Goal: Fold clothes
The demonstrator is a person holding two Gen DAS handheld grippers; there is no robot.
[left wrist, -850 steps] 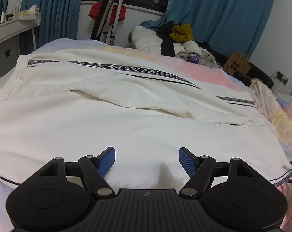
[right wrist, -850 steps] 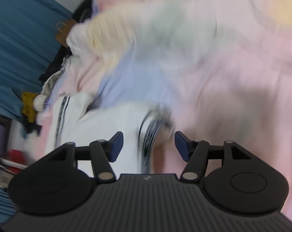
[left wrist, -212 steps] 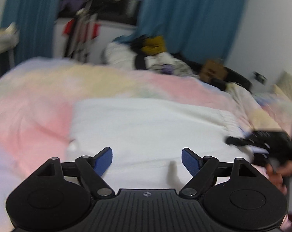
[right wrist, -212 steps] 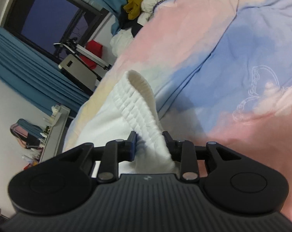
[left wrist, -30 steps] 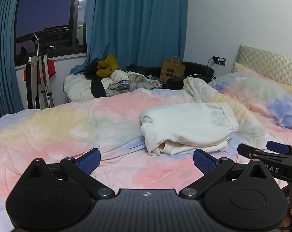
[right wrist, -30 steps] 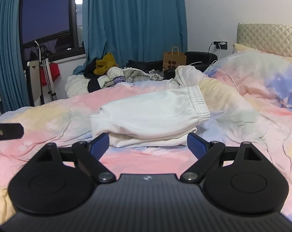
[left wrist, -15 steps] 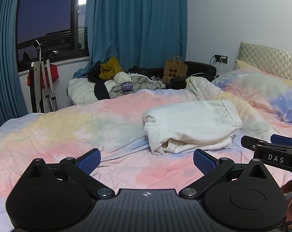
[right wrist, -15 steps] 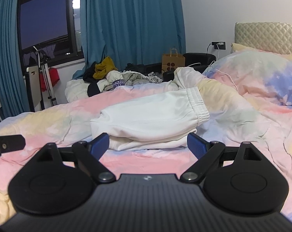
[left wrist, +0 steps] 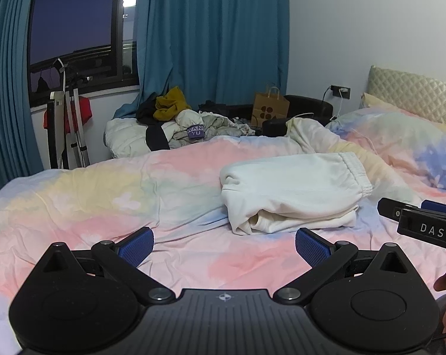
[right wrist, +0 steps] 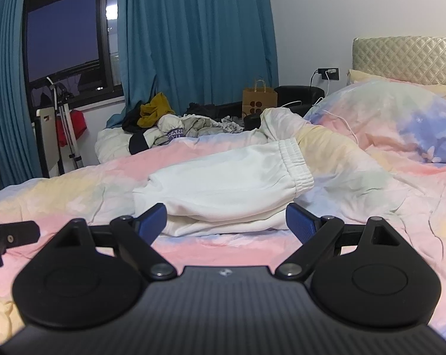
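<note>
We see a bed [left wrist: 110,207] spread with a pastel tie-dye duvet [right wrist: 371,195], rumpled in soft creases; on it lie folded white trousers [left wrist: 291,192], elastic waistband towards the headboard [right wrist: 406,59]; a heaped pile of clothes [left wrist: 175,124] rests at its far edge.
</note>
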